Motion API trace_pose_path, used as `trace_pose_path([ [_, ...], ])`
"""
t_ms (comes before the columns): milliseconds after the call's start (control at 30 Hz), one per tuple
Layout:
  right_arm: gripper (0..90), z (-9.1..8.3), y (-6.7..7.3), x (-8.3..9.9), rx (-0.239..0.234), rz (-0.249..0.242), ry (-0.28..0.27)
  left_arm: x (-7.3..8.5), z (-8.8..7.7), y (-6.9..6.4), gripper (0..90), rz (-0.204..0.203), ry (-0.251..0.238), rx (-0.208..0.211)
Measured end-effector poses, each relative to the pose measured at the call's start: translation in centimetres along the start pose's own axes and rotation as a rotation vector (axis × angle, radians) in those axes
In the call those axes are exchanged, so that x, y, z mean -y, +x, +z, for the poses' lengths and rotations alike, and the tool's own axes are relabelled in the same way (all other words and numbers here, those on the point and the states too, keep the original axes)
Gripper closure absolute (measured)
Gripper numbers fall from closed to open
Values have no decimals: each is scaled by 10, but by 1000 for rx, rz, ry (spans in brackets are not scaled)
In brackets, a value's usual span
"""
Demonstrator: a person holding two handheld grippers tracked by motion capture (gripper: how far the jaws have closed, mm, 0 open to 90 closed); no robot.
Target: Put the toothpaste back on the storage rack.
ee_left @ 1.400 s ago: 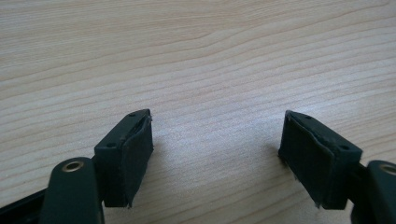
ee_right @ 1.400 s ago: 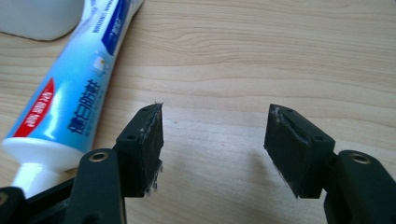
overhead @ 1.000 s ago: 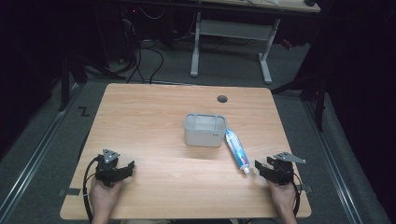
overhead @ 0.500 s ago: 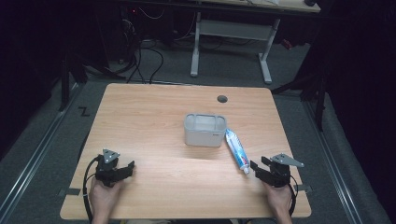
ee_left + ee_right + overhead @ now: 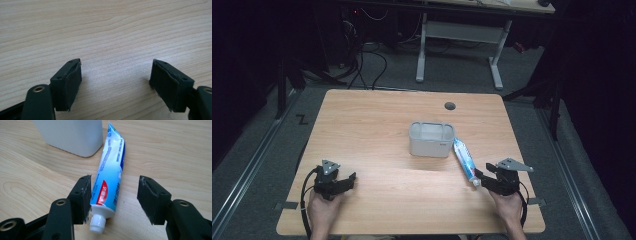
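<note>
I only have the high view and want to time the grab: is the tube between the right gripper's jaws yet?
Observer: Yes. The tube's cap end lies between the right gripper's jaws, which have just been closing but are not pressing it.
Operator: Centred?
Observer: No. In the right gripper view the left-hand pad is almost against it, and the other stands clear.
Operator: And the left gripper?
Observer: The left gripper is open over bare table.

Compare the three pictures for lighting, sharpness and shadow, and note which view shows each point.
High view: the table is lit while its surroundings fall into darkness, and detail is soft. Left gripper view: a pale sheen lies on the wood between the jaws. Right gripper view: the toothpaste tube is sharp, with a soft shadow along its right side; the white container is cropped at the top.
</note>
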State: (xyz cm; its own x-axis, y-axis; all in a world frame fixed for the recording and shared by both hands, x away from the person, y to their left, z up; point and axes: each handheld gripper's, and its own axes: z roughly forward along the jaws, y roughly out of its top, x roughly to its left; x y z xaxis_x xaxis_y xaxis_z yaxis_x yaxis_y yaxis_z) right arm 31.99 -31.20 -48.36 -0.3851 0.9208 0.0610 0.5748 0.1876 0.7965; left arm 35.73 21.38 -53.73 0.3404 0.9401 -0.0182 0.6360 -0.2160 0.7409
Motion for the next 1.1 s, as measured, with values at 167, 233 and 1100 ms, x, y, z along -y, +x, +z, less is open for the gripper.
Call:
trace_pose_path([
  [167, 460, 2, 4, -8, -4, -20, -3, 0, 0, 0, 256, 3, 1, -1],
  [233, 461, 3, 5, -12, -5, -31, -1, 0, 0, 0, 257, 2, 0, -1],
  [1100, 482, 18, 15, -53, 16, -117, 71, 0, 0, -1, 255, 7, 2, 0],
])
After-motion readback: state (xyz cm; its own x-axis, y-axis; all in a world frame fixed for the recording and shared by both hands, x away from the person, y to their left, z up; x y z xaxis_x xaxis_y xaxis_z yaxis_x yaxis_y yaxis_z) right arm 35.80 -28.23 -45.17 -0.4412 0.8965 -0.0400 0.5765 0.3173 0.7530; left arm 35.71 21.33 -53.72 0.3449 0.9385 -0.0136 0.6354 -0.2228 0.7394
